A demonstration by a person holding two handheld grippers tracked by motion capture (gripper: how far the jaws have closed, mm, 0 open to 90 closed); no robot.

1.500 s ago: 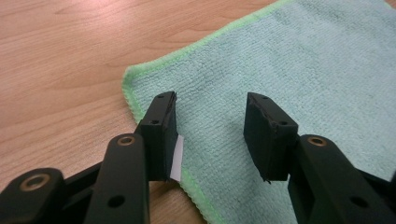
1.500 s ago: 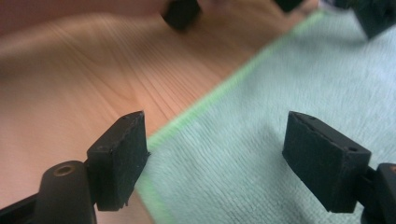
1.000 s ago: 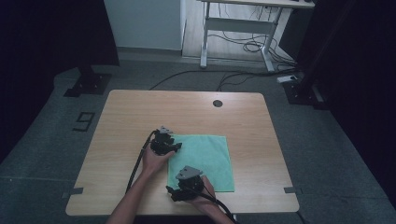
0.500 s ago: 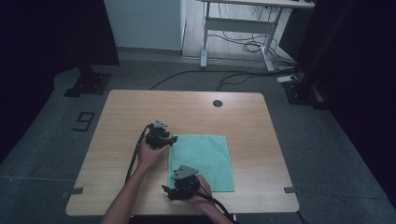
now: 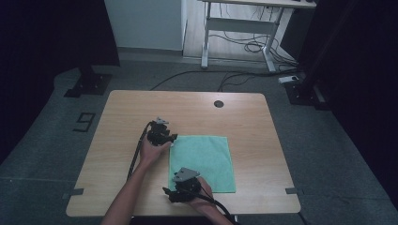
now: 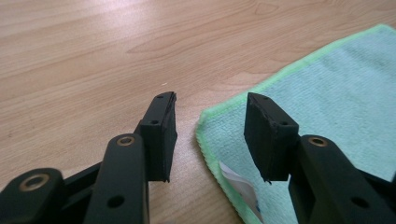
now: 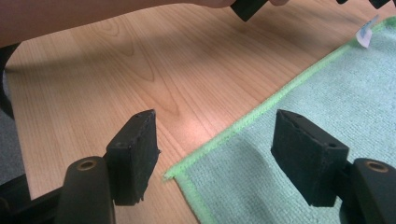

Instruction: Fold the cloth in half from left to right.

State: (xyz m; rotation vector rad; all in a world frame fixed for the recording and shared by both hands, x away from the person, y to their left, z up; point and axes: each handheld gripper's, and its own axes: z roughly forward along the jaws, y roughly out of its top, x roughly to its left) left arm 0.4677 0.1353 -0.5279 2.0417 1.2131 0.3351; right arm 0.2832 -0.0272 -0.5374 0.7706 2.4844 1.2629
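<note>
The flat green fuzzy cloth (image 5: 202, 161) is not grabbed yet: one corner sits between each wide-open claw, left claw (image 6: 210, 128) and right claw (image 7: 215, 154), nothing lifted

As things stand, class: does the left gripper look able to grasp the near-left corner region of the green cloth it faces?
Probably yes. The left gripper is open, its jaws straddling the corner of the green cloth, with nothing between them but bare table.

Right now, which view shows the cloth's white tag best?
The left gripper view: the white tag lies close up at the cloth corner, between the open jaws. The right gripper view shows it small and far off; in the high view it is too small to tell.
</note>
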